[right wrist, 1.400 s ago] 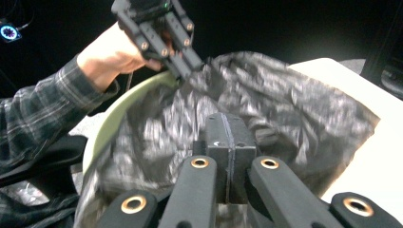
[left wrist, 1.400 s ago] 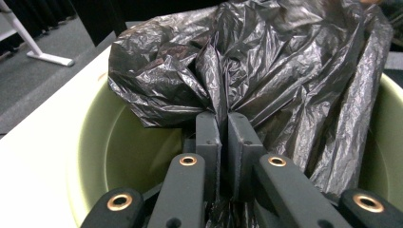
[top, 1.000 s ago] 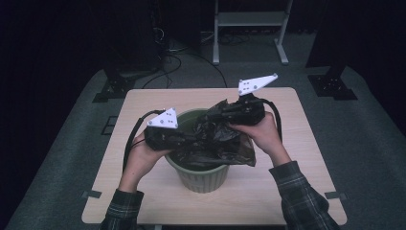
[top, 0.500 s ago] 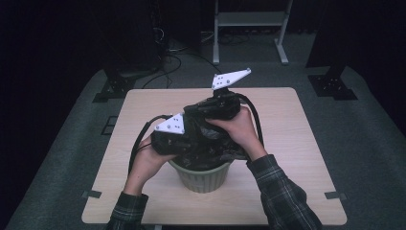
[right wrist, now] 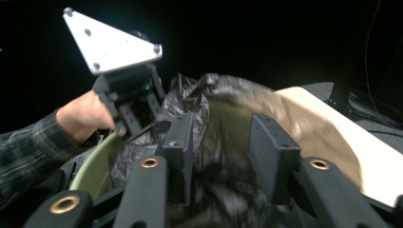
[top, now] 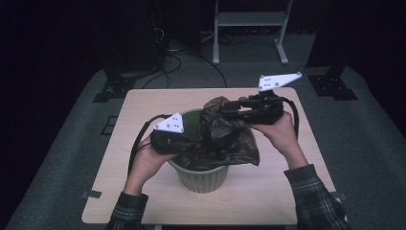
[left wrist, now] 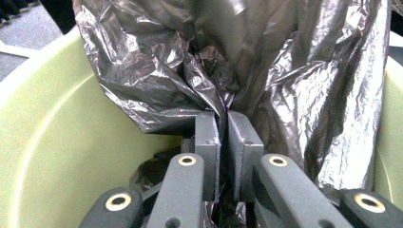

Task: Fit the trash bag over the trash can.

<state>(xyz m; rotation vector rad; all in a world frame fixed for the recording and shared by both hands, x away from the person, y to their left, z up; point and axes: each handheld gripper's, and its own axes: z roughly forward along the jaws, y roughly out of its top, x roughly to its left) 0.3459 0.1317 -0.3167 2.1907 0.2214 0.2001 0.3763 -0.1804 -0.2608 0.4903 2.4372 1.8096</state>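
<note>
A pale green bin stands mid-table with a crumpled black plastic bag bunched in its mouth and spilling over the right rim. My left gripper reaches in from the bin's left rim. In the left gripper view it is shut on a pinched fold of the bag above the green inner wall. My right gripper sits at the far right rim. Its jaws have just been opening and stand apart, with blurred bag film between them but not pressed.
The bin stands on a light wooden table with grey floor around it. A metal stand and cables lie beyond the far edge. In the right gripper view the left gripper and its hand are close by on the left.
The right gripper swung left toward the left gripper, then back right to the bin's far right rim, and its jaws opened off the bag. The left gripper stayed put, still pinching the bag.
</note>
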